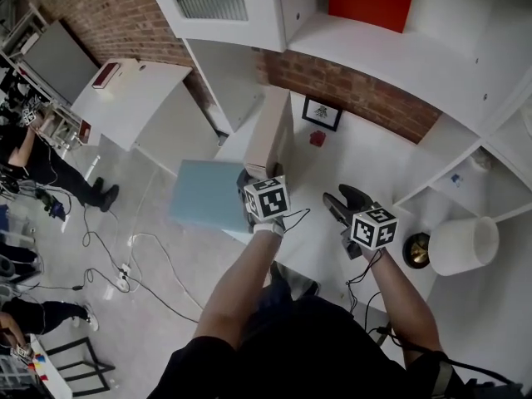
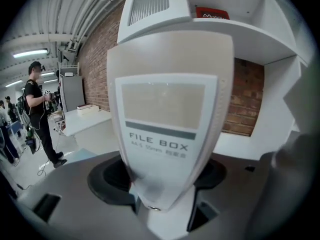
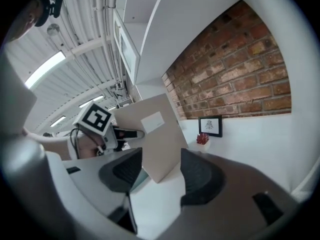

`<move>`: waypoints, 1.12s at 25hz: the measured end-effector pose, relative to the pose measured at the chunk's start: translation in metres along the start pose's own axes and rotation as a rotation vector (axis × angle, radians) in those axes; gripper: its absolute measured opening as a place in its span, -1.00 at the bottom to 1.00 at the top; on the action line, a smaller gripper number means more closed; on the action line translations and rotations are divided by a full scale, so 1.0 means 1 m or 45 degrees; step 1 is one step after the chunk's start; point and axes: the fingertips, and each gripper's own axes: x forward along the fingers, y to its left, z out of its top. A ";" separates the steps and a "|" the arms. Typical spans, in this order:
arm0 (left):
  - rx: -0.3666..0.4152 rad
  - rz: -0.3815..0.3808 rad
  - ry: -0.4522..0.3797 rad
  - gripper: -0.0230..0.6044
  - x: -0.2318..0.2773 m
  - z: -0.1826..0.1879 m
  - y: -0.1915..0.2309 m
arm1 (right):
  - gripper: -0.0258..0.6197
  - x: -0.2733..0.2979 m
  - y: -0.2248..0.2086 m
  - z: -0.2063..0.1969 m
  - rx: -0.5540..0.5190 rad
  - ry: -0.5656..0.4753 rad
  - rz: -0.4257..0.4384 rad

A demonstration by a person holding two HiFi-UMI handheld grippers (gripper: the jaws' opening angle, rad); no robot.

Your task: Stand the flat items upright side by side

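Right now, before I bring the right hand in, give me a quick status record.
left tongs: shut on file box
file box: standing on white shelf
blue folder: lying flat, left of the file box
right tongs: open, empty, pointed toward the file box
background: framed picture and small red plant by brick wall

The file box [image 2: 165, 119] is shown in smooth, matt off-white plastic or board, with a matt beige, paper-like label panel. The blue folder [image 1: 206, 194], near left, is finished matt and smooth. The far wall [image 1: 366, 98] is built of rough red brick. The shelf unit [image 1: 465, 32] and counter [image 1: 366, 165] are faced in smooth white laminate. The floor [image 1: 150, 248], left, is grey and slightly glossy. The right gripper [image 3: 156, 171] is moulded in matt grey plastic, and its pads [image 3: 202, 176] are dark and finely textured.
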 end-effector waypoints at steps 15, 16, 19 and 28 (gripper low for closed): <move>0.128 -0.100 -0.057 0.06 0.129 0.113 0.029 | -0.30 0.018 -0.026 0.000 0.104 0.000 -0.178; 0.150 -0.108 -0.059 0.06 0.136 0.117 0.031 | -0.31 0.022 -0.027 0.000 0.113 0.000 -0.188; 0.218 -0.126 -0.089 0.06 0.160 0.131 0.042 | -0.31 0.034 -0.027 0.000 0.121 0.013 -0.209; 0.174 -0.127 -0.147 0.06 0.208 0.149 0.108 | -0.33 0.067 -0.035 -0.004 0.177 0.056 -0.261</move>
